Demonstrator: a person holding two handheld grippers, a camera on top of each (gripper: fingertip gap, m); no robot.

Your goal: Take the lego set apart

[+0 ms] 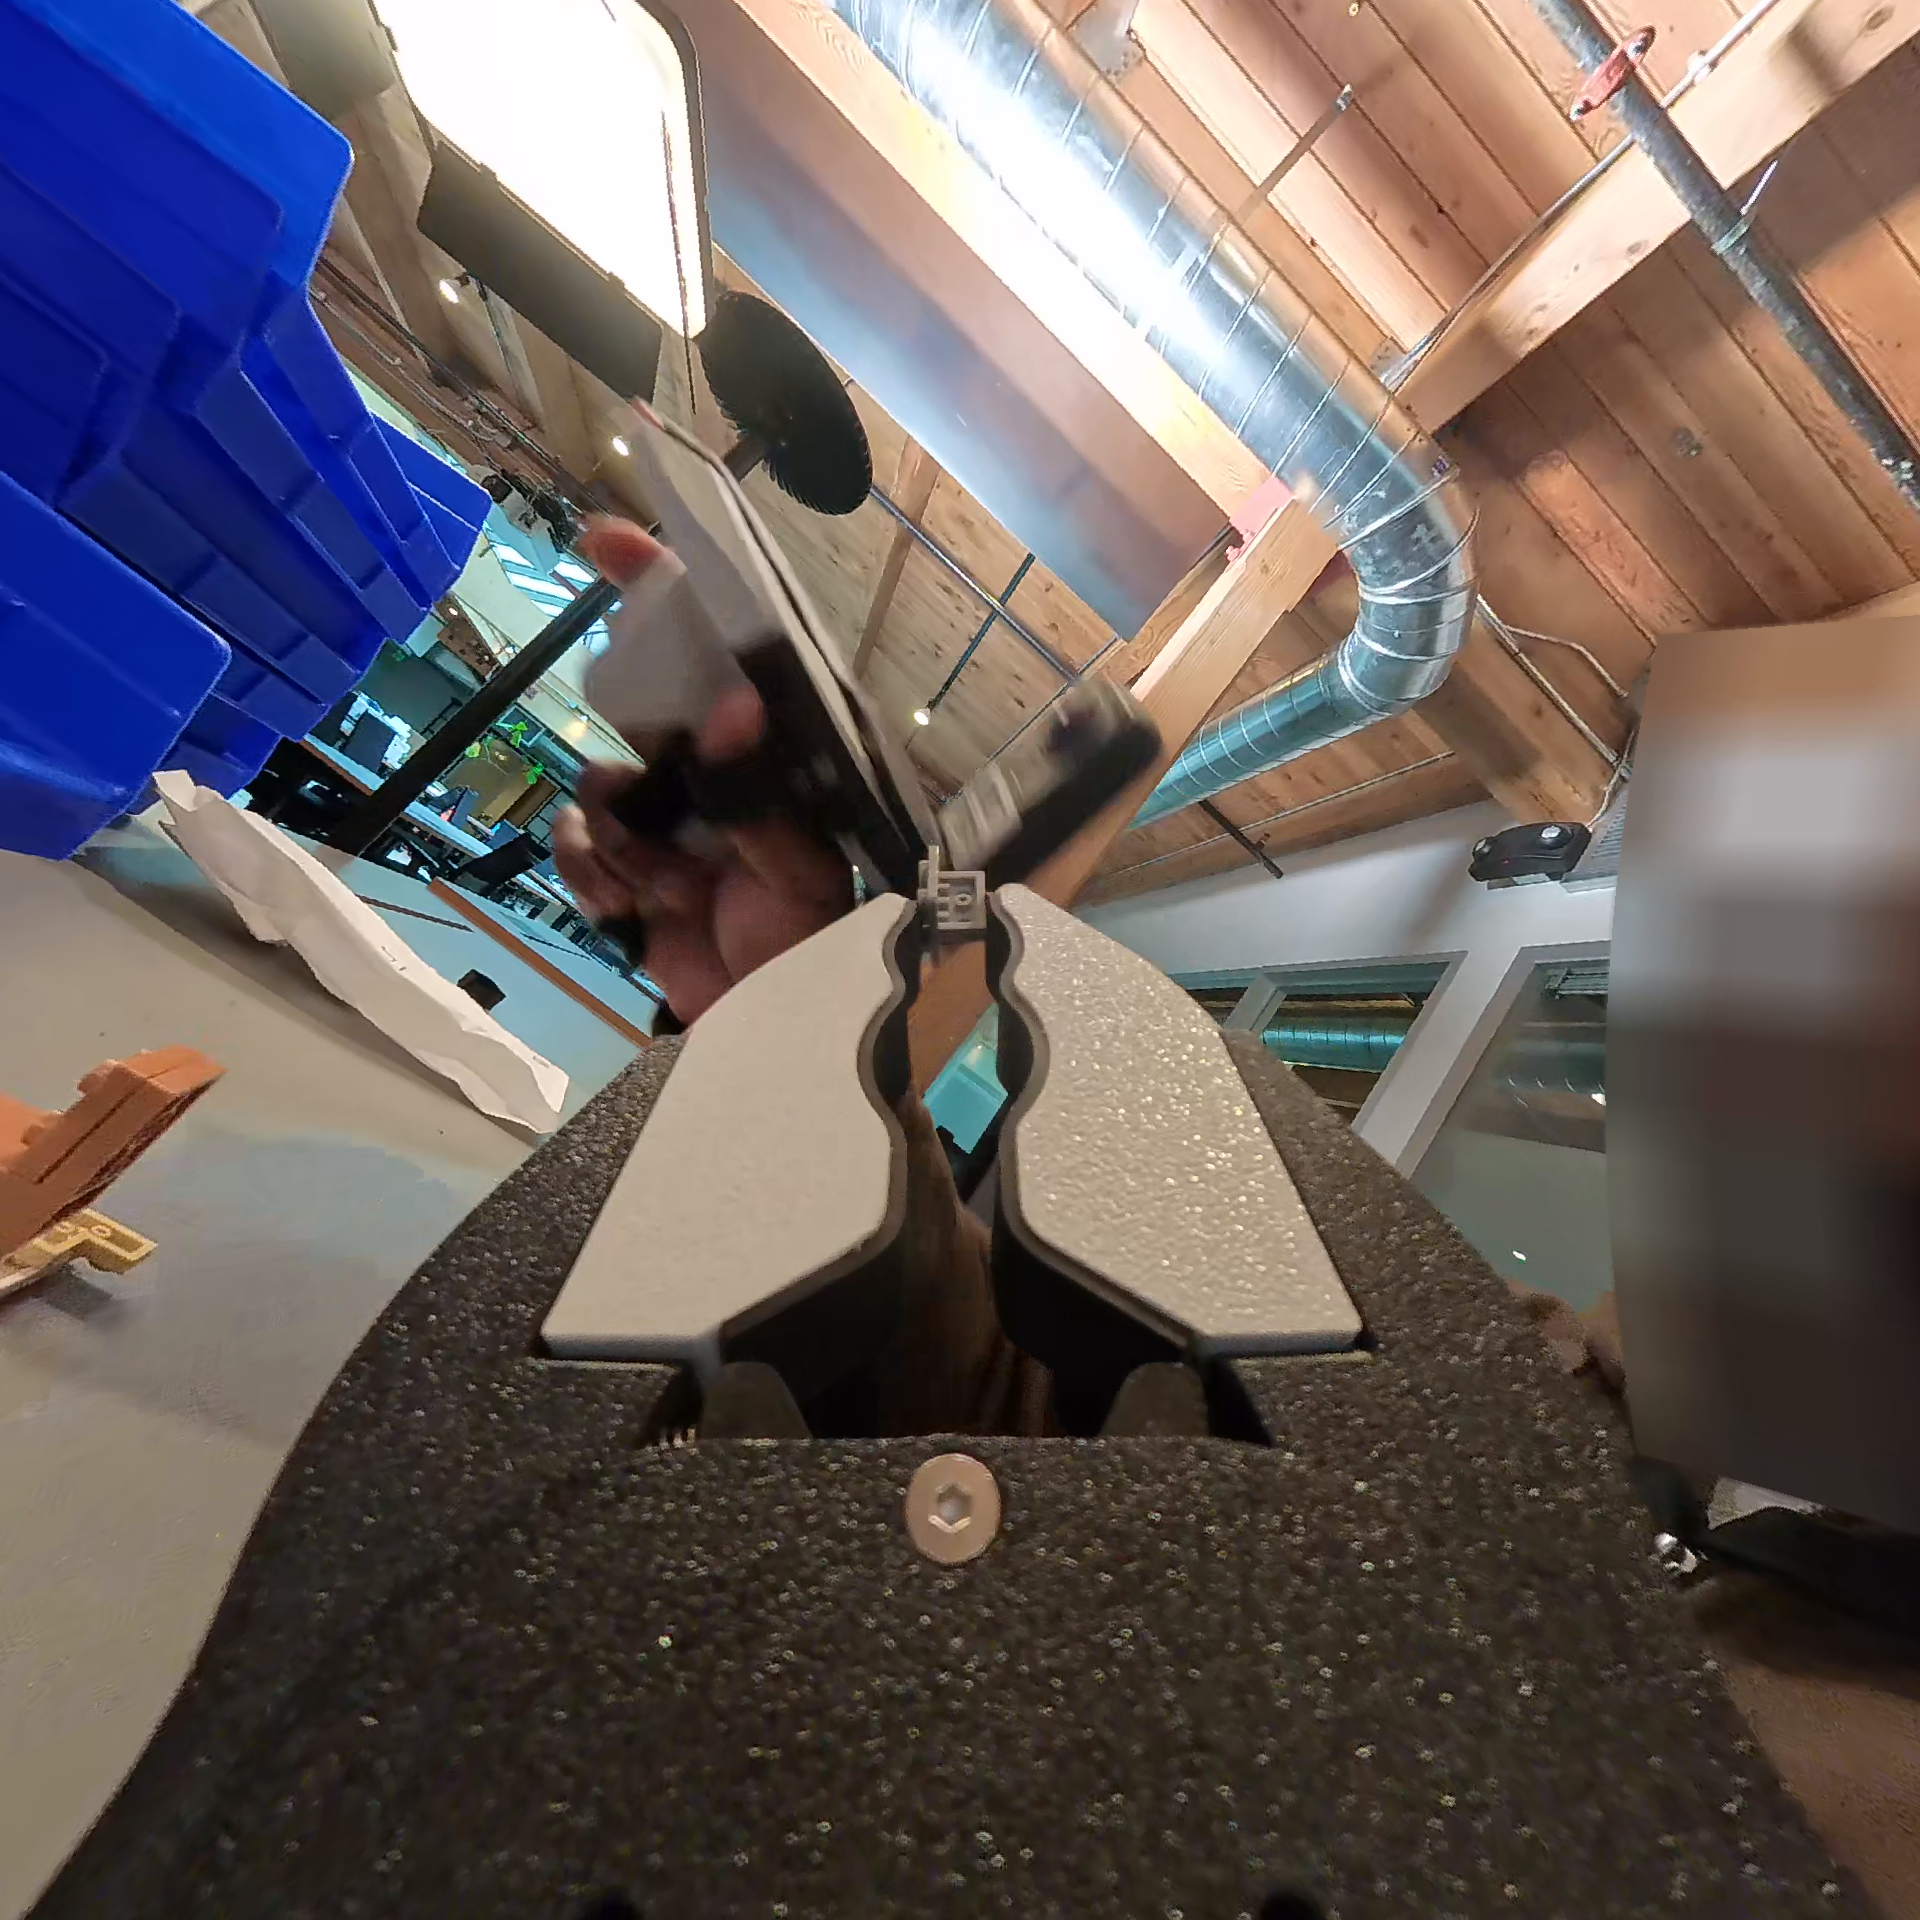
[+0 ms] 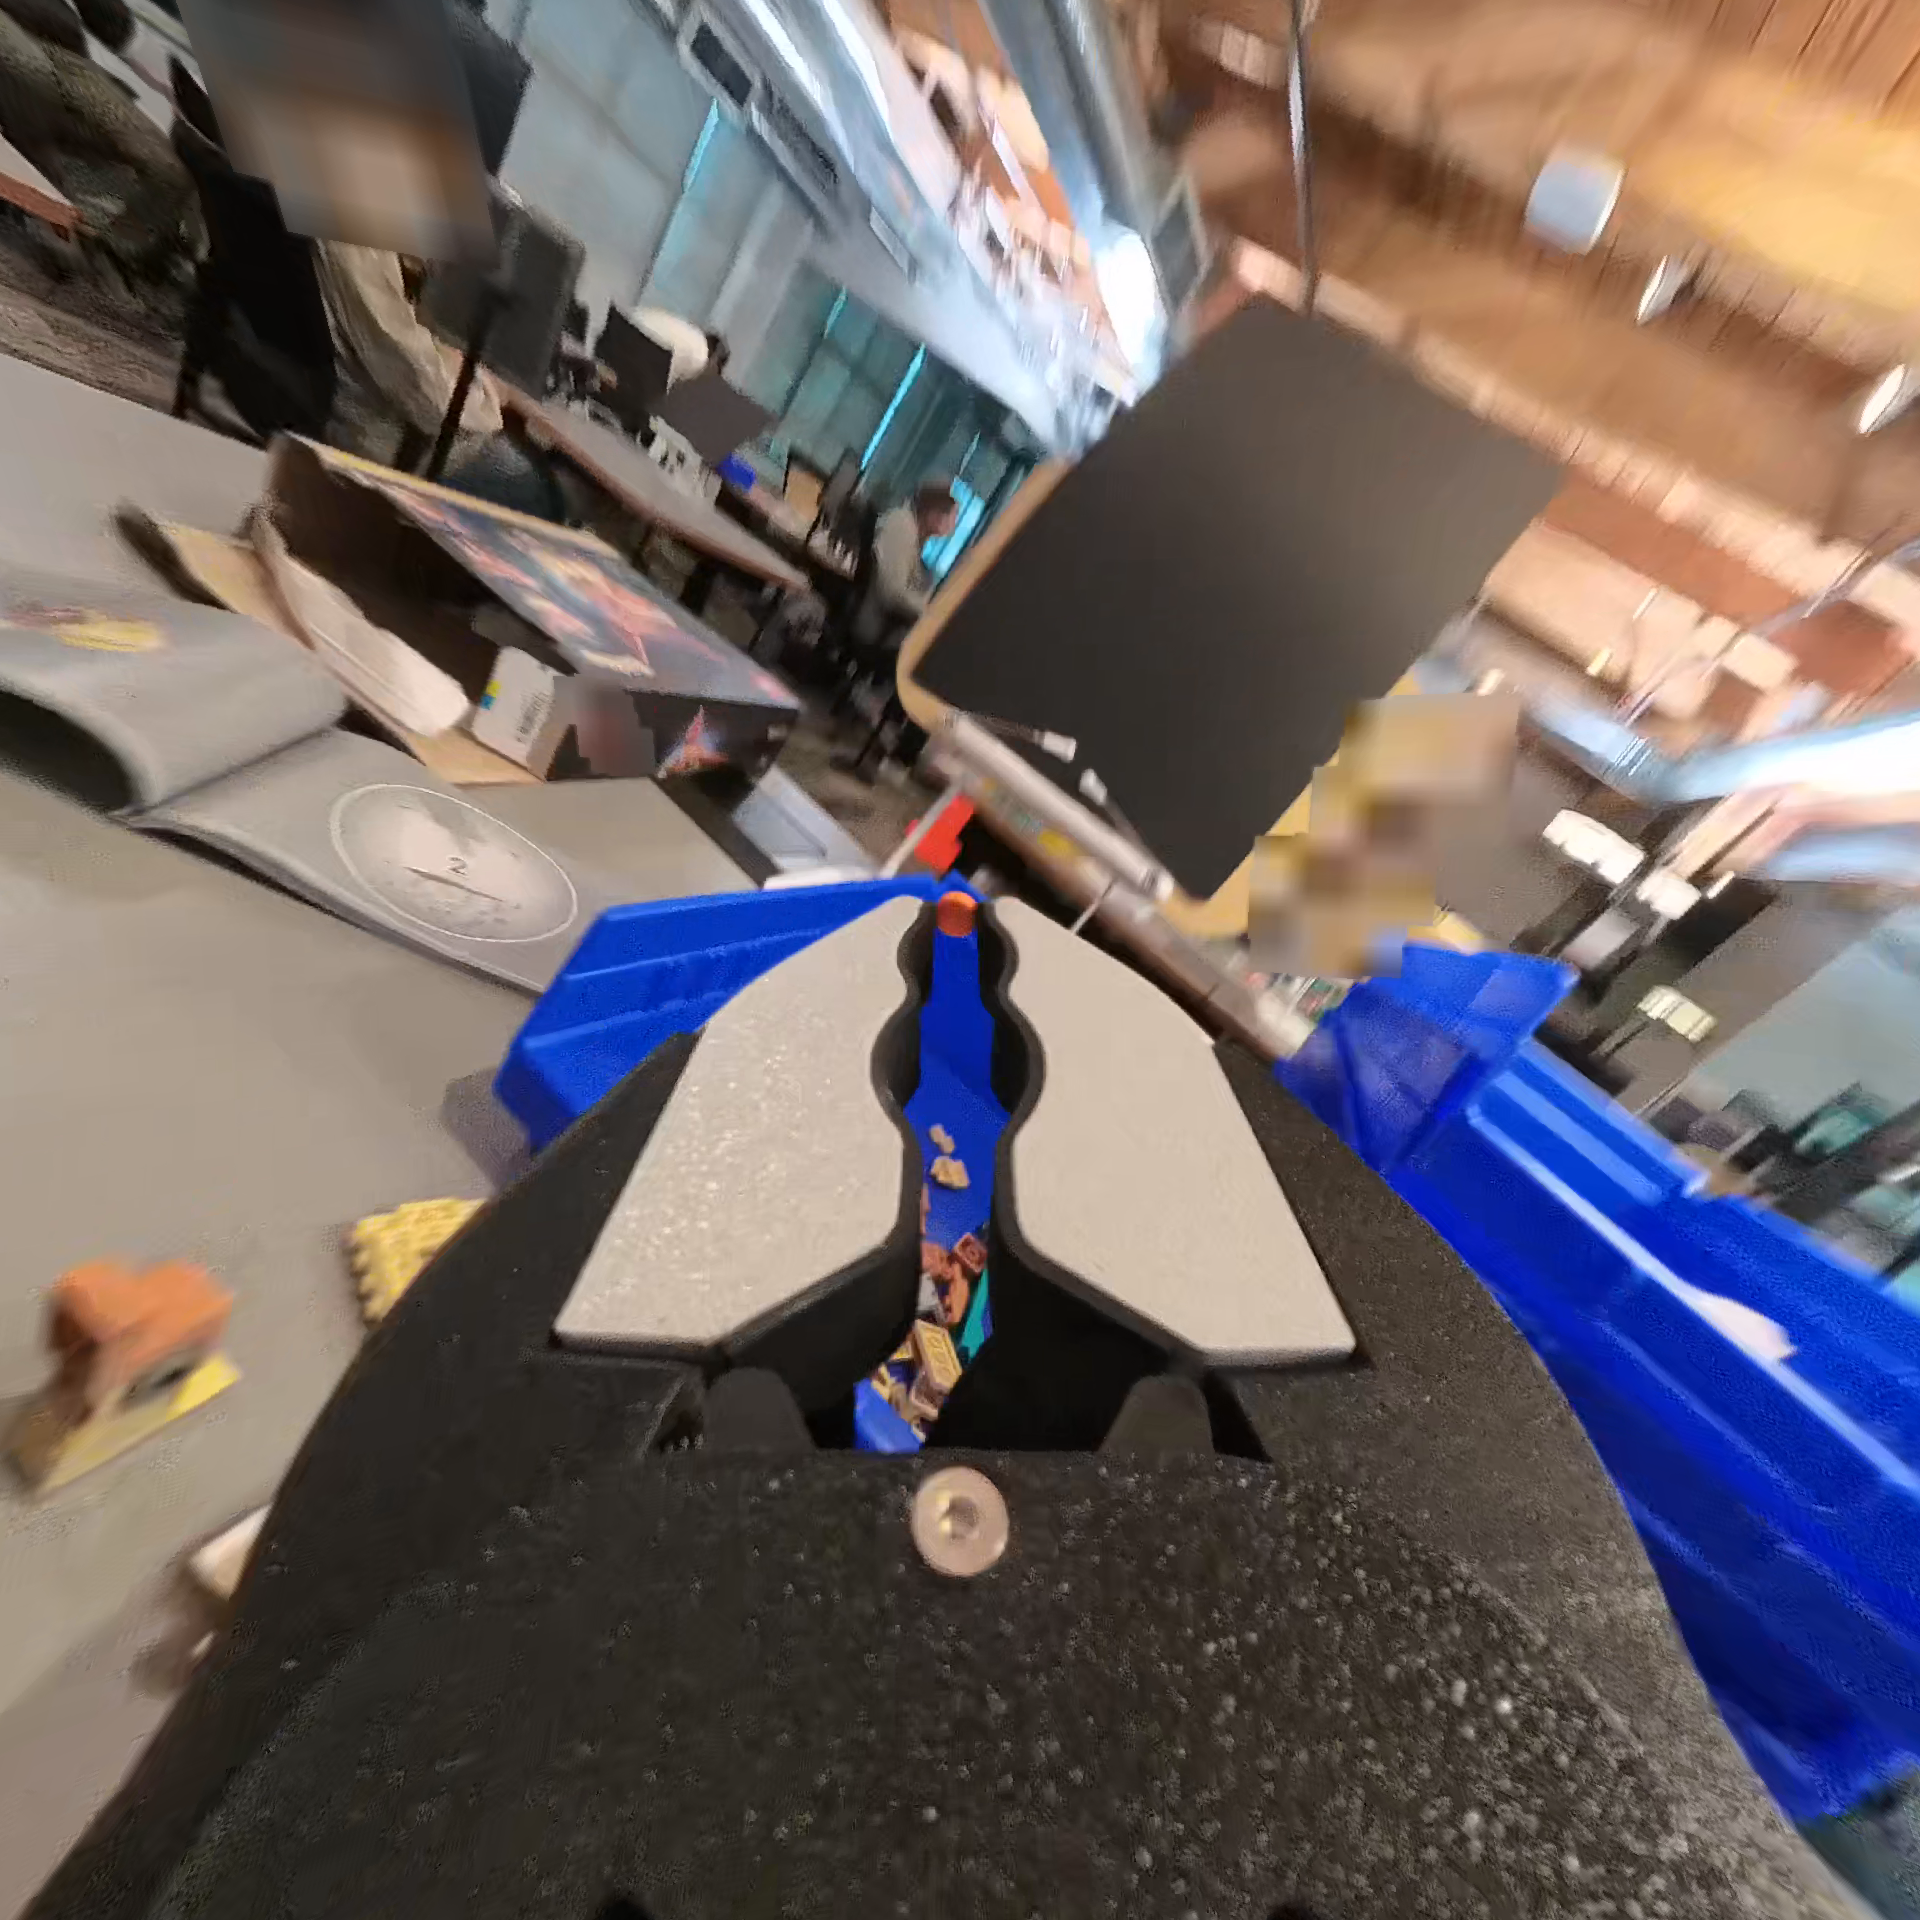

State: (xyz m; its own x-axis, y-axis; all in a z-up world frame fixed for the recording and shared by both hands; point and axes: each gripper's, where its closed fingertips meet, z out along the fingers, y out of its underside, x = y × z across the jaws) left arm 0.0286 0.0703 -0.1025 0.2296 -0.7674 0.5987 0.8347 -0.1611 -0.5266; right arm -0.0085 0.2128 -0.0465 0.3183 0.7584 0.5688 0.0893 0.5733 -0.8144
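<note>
A small grey brick piece (image 1: 958, 902) sits clamped at the tips of my left claw (image 1: 956, 914), raised off the grey table (image 1: 208, 1247). My right claw (image 2: 958, 920) pinches a small orange round stud (image 2: 957, 912) above a blue bin (image 2: 665, 966) of loose bricks (image 2: 940, 1299).

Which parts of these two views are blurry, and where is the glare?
Left wrist view: the other gripper and the hand holding it are motion-smeared, the ceiling light panel is blown out white, and the small grey brick stays sharp. Right wrist view: the surroundings streak, worst around the blue bin; the orange stud stays fairly crisp.
</note>
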